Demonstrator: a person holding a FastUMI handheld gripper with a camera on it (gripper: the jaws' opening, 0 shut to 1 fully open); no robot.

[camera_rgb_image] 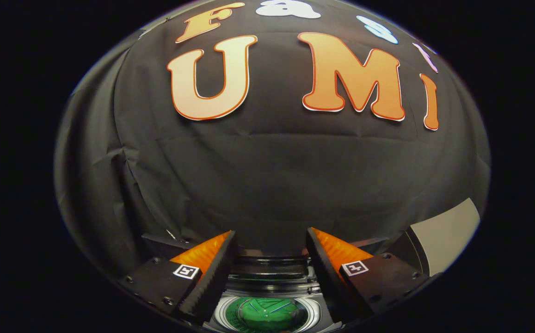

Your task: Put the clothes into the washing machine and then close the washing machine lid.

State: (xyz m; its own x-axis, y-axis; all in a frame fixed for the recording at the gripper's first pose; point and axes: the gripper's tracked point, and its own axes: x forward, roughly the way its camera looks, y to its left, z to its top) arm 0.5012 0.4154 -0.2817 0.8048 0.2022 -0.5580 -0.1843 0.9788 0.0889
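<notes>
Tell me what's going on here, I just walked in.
A person is working a handheld claw over a small washing machine. Its fingers are spread open and hold nothing. Between and below them, the machine's round tub sits open, with a green garment already lying inside. A pale grey panel, which may be the raised lid, stands off to the right. So the clothes look loaded, and closing the lid is the step that remains.
</notes>
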